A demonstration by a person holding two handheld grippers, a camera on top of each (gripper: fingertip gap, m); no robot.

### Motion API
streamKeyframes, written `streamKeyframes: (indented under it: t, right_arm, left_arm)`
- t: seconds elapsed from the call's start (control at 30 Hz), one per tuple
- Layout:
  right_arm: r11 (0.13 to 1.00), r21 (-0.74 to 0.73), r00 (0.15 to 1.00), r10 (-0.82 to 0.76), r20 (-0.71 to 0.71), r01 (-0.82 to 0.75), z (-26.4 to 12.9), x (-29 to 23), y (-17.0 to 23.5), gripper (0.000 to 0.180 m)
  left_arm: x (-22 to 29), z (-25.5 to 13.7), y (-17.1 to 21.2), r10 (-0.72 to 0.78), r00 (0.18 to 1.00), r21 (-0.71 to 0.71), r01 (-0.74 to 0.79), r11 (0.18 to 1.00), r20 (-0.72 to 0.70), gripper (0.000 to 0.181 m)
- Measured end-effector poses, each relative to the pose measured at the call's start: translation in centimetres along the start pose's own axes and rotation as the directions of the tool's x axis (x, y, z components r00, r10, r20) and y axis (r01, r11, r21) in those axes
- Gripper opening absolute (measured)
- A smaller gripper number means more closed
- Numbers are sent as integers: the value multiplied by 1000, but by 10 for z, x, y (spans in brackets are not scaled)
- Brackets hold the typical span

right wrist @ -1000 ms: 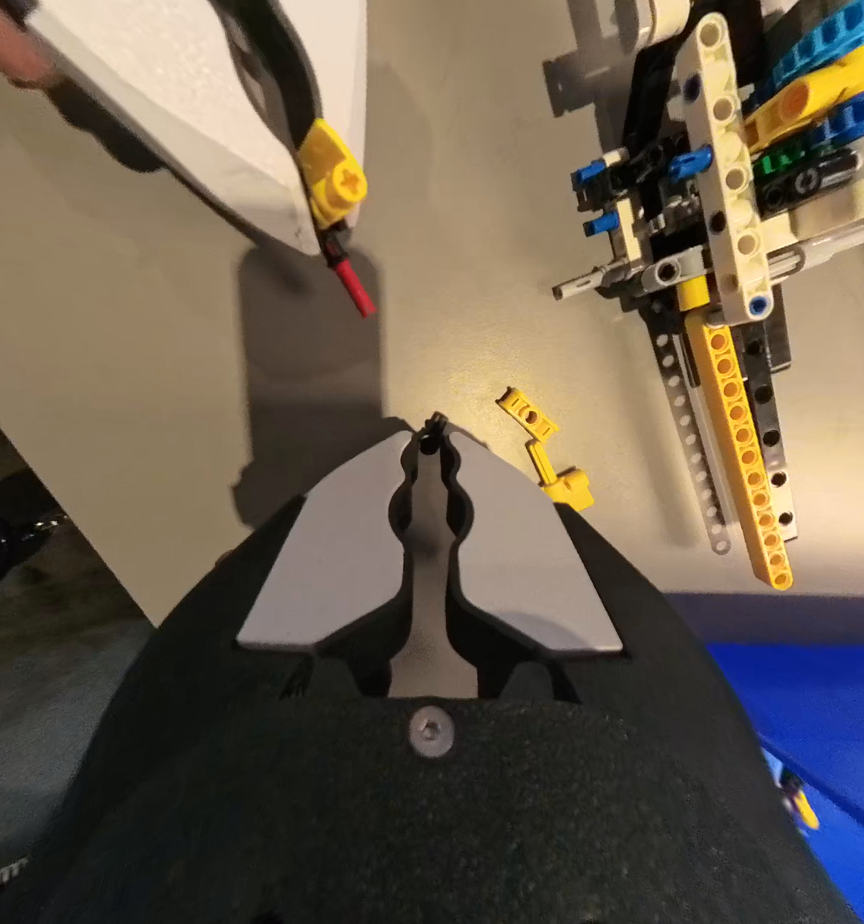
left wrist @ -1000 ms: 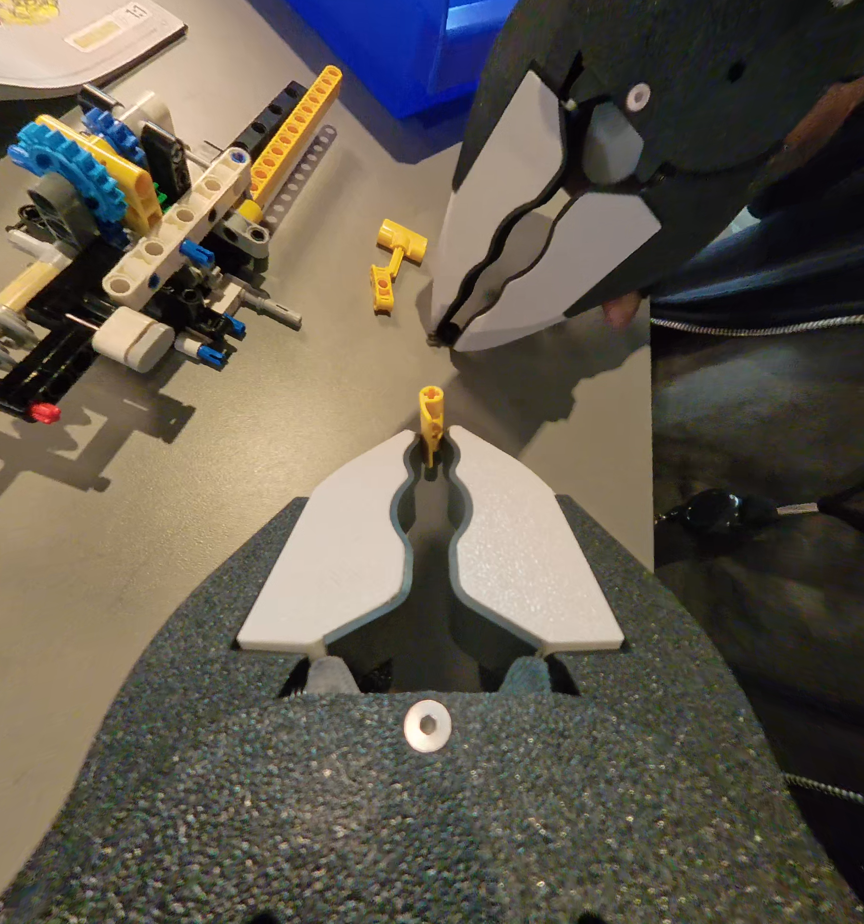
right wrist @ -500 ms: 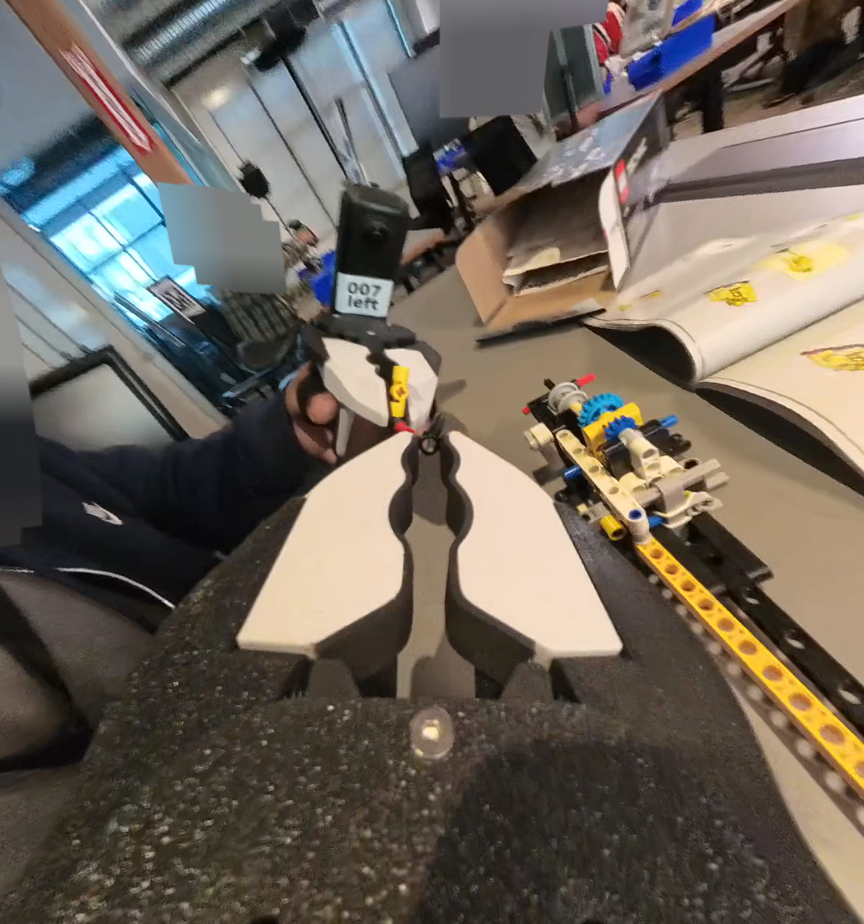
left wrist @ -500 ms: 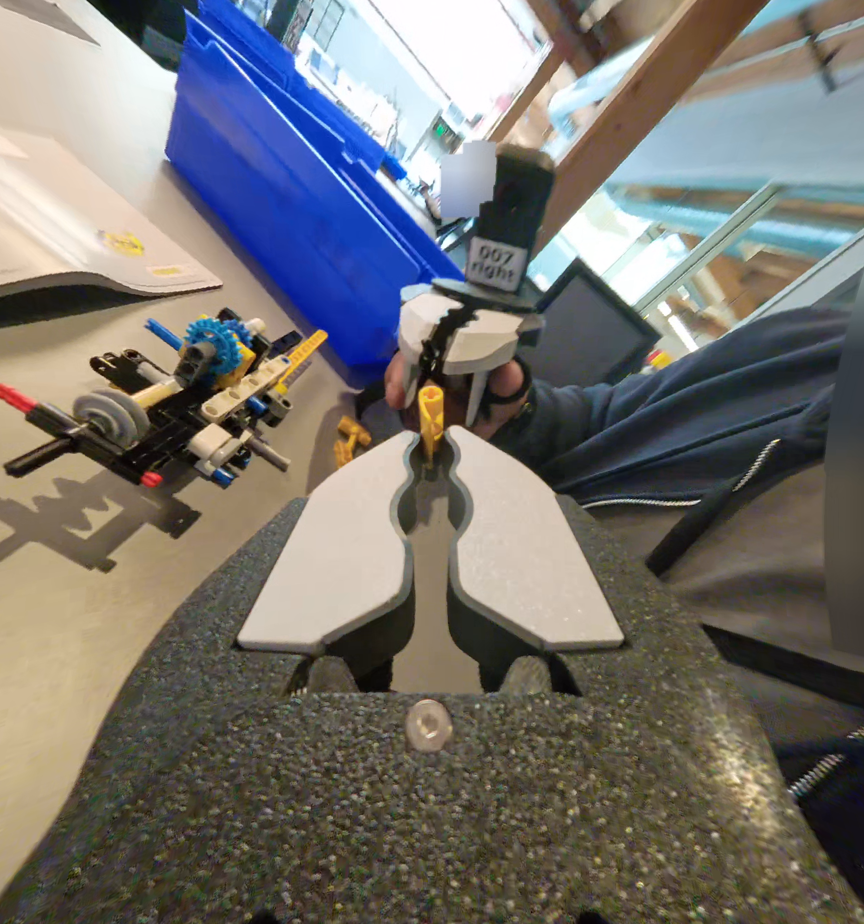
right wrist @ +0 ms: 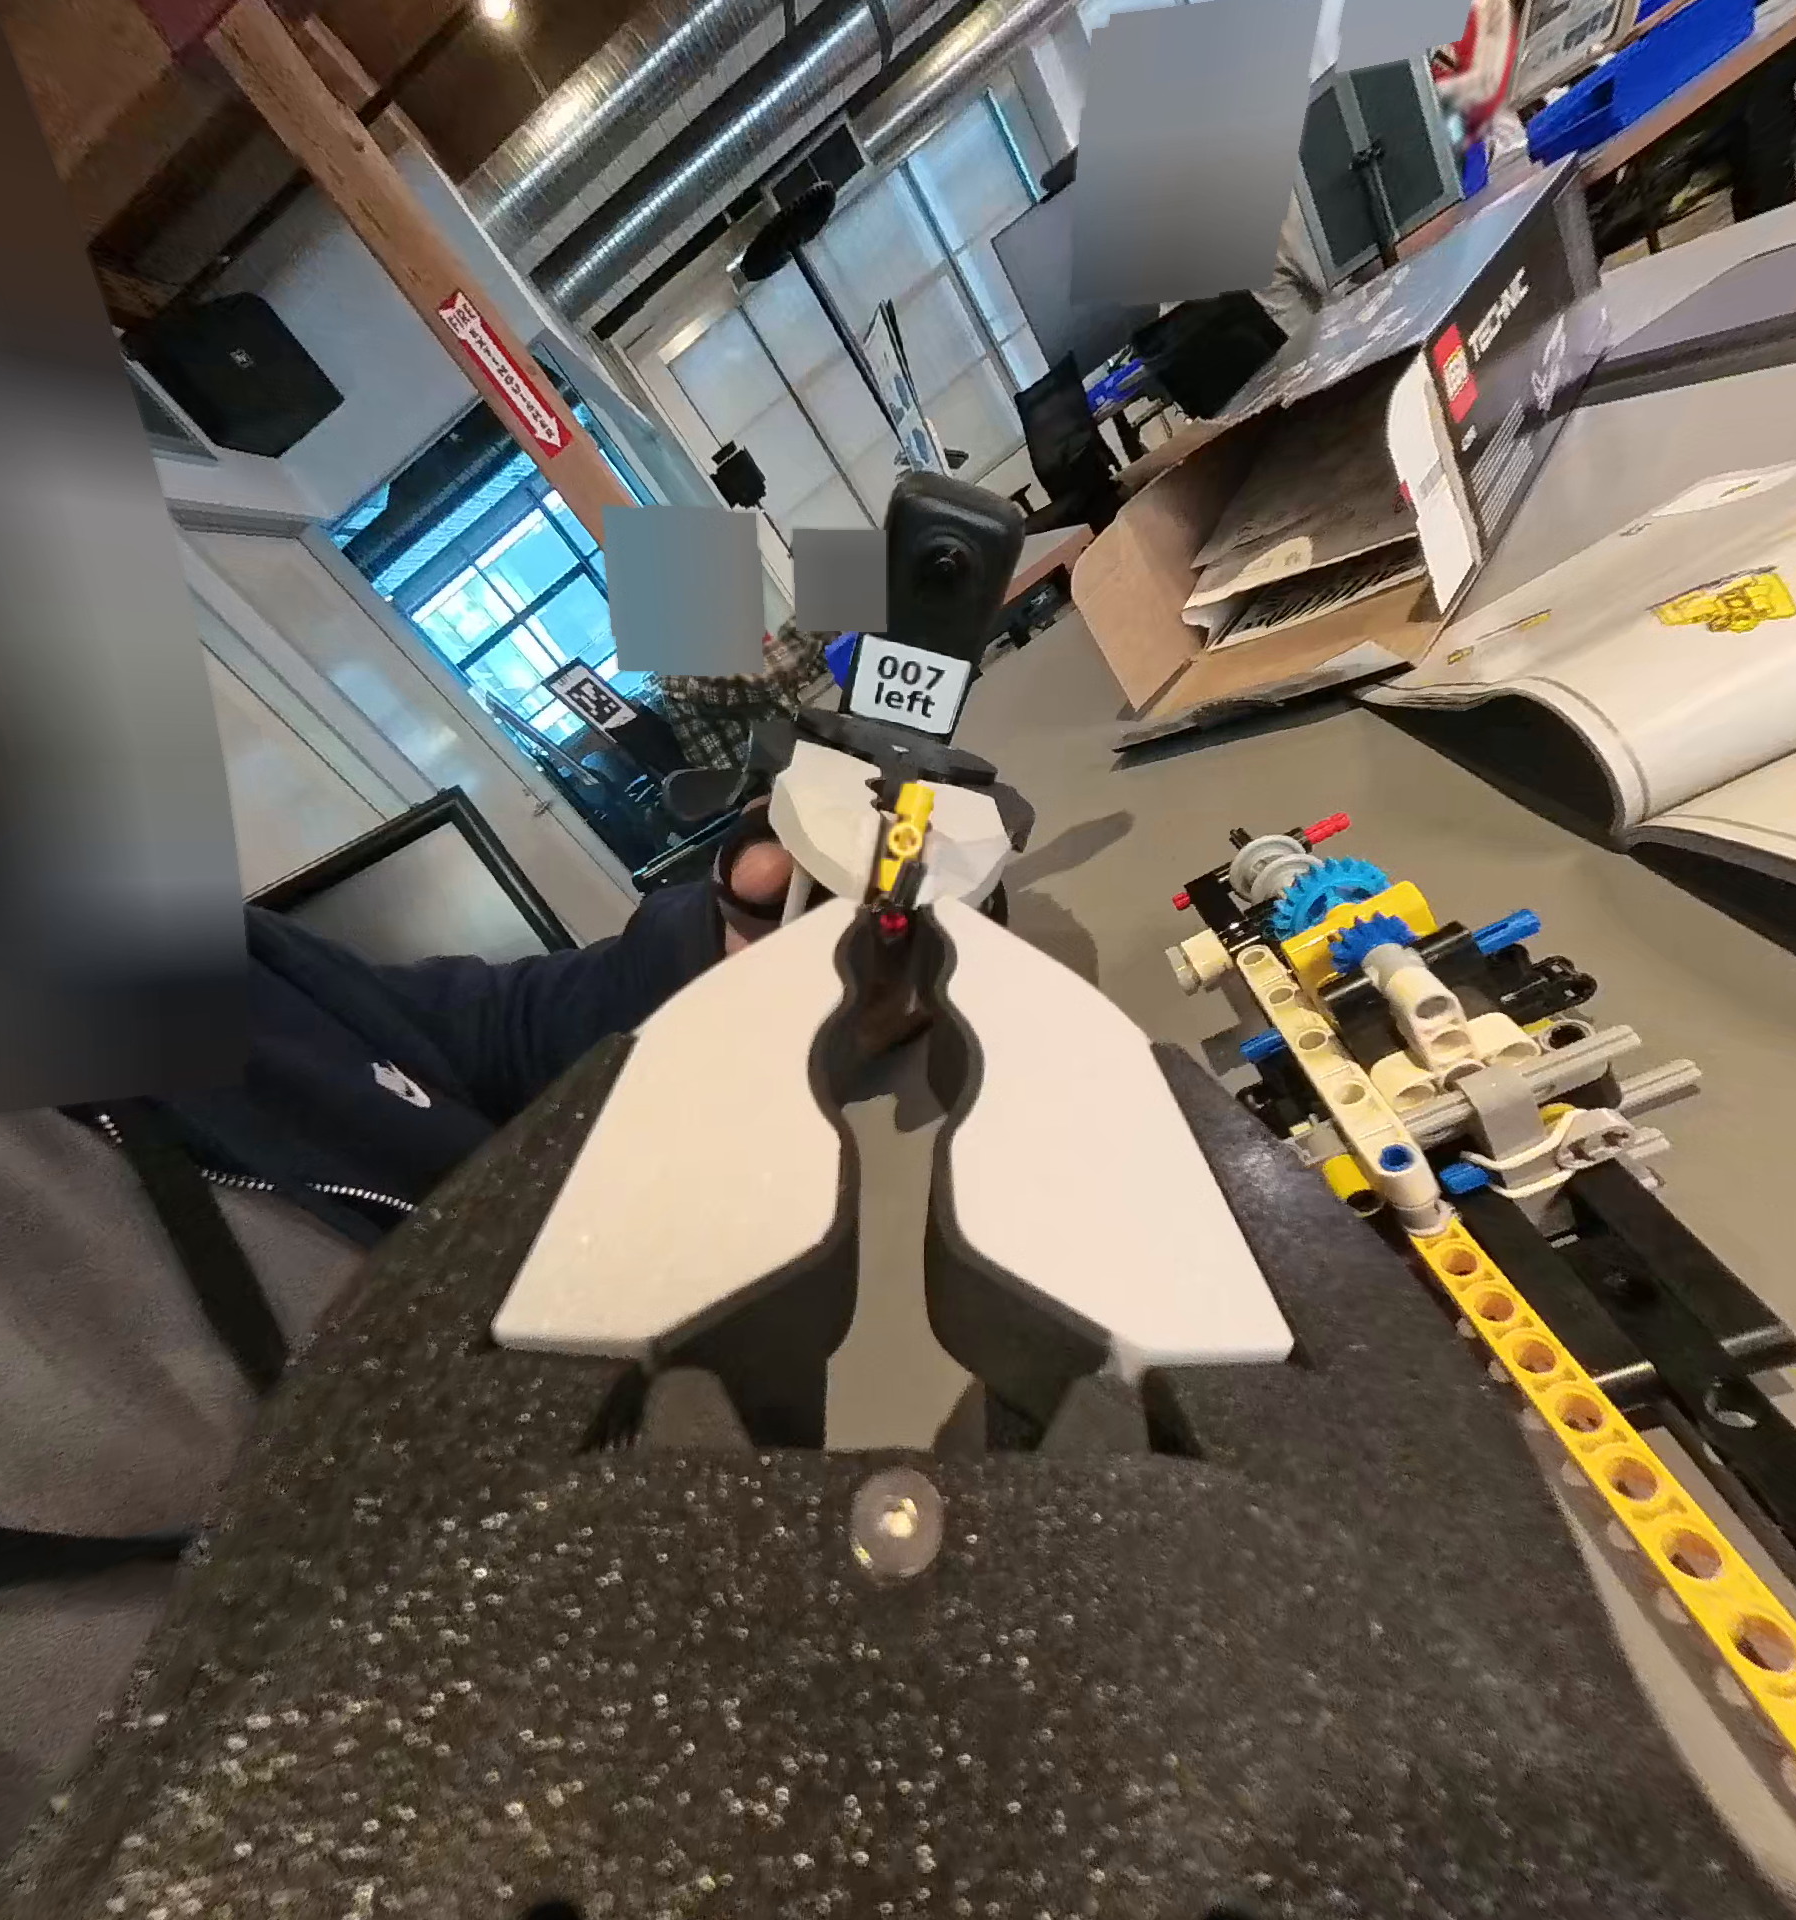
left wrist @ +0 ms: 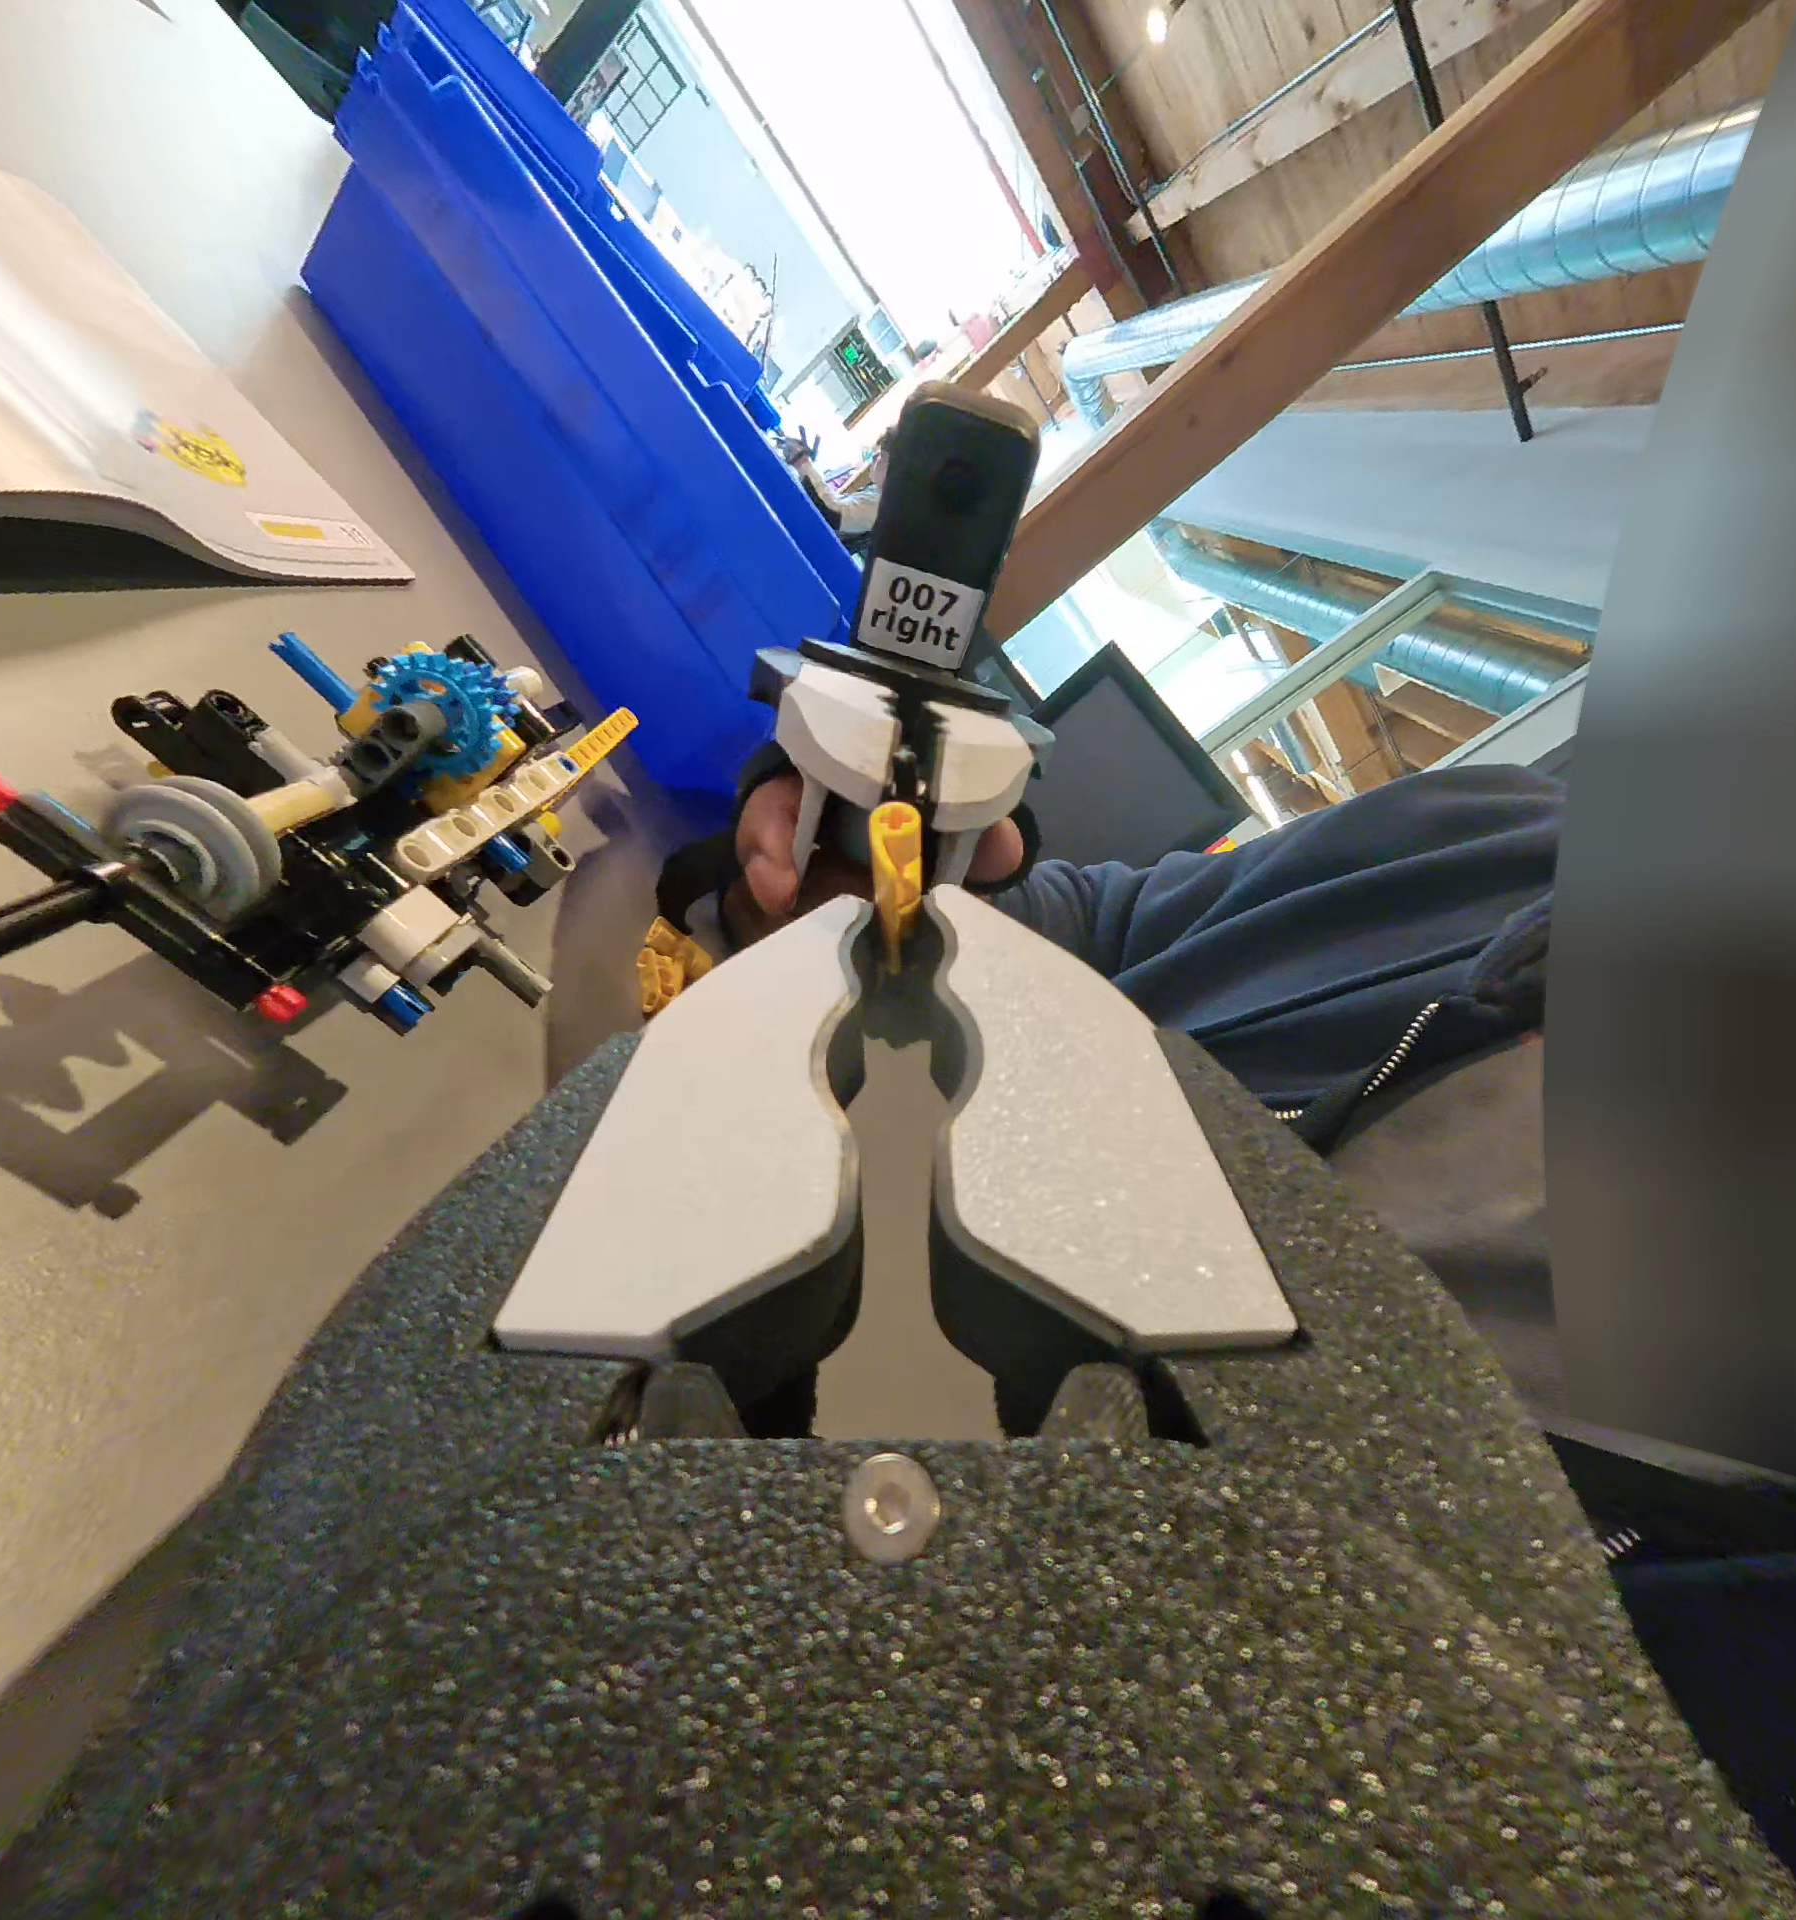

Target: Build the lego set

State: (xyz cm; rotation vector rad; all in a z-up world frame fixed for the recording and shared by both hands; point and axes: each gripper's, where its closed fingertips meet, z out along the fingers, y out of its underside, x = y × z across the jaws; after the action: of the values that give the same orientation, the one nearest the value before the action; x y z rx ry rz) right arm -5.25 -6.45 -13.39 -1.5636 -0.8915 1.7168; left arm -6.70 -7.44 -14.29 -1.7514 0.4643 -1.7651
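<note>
My left gripper point(left wrist: 894, 920) is shut on a small yellow connector point(left wrist: 894, 862) that sticks out past the tips. My right gripper point(right wrist: 889, 920) is shut on a small black pin point(right wrist: 899, 883), barely visible at its tips. Both are held above the table, tip to tip, almost touching. In the right wrist view the left gripper point(right wrist: 899, 862) faces me, with the yellow connector point(right wrist: 906, 836) and a red pin end point(right wrist: 889, 920) below it. In the left wrist view the right gripper point(left wrist: 909, 774) faces me. The partly built model point(left wrist: 281, 862) lies on the grey table, also in the right wrist view point(right wrist: 1393, 1039).
Loose yellow pieces point(left wrist: 665, 966) lie on the table beside the model. A blue bin point(left wrist: 561, 436) stands behind, an open instruction booklet point(right wrist: 1652, 665) and a cardboard set box point(right wrist: 1393, 436) farther back. The person's dark sleeve point(left wrist: 1289, 935) lies at the table edge.
Both grippers have lifted off the table and turned level to face each other, then closed the gap between their tips. Each keeps its piece. The model has not moved.
</note>
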Motion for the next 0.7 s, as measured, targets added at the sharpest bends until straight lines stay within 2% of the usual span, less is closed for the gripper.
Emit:
streamKeyframes:
  t: [0.7]
  right_arm:
    - [999,-45,1000,-18,0,18,2,-1,7,8]
  left_arm:
    - [1,3,3,-16,1000,-17,16,1000,-9,7]
